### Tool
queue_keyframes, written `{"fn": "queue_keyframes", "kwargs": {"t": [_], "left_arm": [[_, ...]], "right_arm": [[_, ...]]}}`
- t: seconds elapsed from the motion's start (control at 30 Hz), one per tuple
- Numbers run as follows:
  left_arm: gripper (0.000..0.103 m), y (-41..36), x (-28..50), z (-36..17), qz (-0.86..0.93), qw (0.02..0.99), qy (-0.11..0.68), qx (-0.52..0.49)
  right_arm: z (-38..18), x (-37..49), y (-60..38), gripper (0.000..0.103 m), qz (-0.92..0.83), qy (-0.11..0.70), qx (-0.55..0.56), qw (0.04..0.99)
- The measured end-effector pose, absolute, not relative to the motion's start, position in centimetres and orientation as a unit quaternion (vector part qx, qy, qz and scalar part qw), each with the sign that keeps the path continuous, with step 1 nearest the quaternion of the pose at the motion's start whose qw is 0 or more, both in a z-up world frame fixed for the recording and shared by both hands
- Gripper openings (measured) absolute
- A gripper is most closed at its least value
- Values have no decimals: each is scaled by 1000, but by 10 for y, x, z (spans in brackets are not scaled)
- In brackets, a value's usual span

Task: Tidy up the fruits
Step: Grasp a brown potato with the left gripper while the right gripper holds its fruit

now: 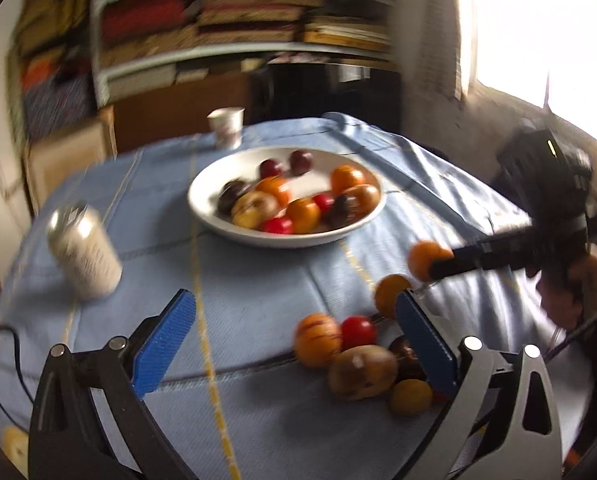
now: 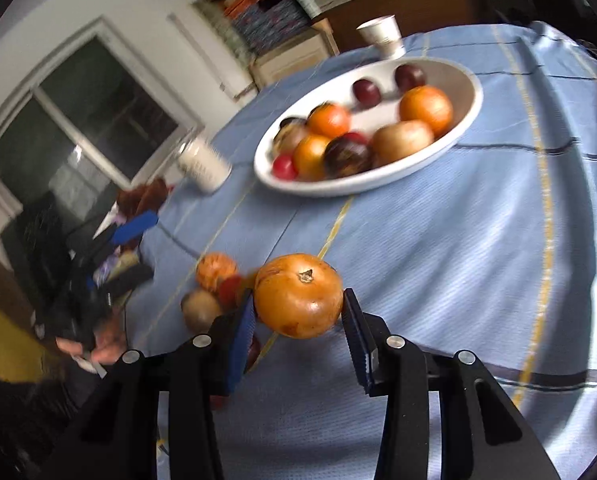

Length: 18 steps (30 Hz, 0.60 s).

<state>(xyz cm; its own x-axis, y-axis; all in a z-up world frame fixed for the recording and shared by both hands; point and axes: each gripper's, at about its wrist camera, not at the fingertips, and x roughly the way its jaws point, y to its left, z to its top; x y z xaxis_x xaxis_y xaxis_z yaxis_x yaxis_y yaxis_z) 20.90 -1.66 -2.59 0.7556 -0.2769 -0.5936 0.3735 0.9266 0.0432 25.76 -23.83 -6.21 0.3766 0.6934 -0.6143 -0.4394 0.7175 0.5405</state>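
A white bowl holds several orange, red and dark fruits on the blue tablecloth. A loose pile of fruits lies in front of it, among them a striped orange fruit, a red one and a brownish one. My right gripper is shut on an orange fruit and holds it above the cloth near the pile. My left gripper is open and empty, its right finger beside the pile.
A silver can stands left of the bowl. A paper cup stands behind the bowl. Shelves of folded cloth fill the back wall. The table edge curves round at front and right.
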Motion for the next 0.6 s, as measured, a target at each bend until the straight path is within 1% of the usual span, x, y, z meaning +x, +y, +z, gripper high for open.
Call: {"fn": "queue_keyframes", "kwargs": {"t": [0.17, 0.27, 0.37, 0.4, 0.47, 0.5, 0.53, 0.6], "left_arm": [[98, -36, 208, -30, -215, 919, 318, 91], [98, -36, 208, -38, -220, 911, 336, 96], [98, -25, 219, -42, -214, 907, 356, 65], [97, -21, 223, -44, -217, 904, 367, 47], [86, -15, 232, -49, -219, 896, 387, 22], [79, -13, 234, -52, -219, 893, 393, 16], [75, -10, 237, -54, -215, 890, 402, 8], [72, -5, 237, -56, -212, 888, 408, 3]], "right_arm": [[-61, 262, -255, 44, 325, 433, 175, 822], [-61, 263, -254, 44, 326, 434, 174, 822], [-60, 260, -252, 44, 323, 434, 166, 824], [-60, 260, -251, 44, 324, 434, 165, 824], [-59, 259, -250, 44, 325, 434, 161, 825], [-59, 259, -250, 44, 325, 434, 159, 825], [-59, 259, -249, 44, 325, 434, 157, 826], [-60, 259, -250, 44, 325, 435, 158, 825]]}}
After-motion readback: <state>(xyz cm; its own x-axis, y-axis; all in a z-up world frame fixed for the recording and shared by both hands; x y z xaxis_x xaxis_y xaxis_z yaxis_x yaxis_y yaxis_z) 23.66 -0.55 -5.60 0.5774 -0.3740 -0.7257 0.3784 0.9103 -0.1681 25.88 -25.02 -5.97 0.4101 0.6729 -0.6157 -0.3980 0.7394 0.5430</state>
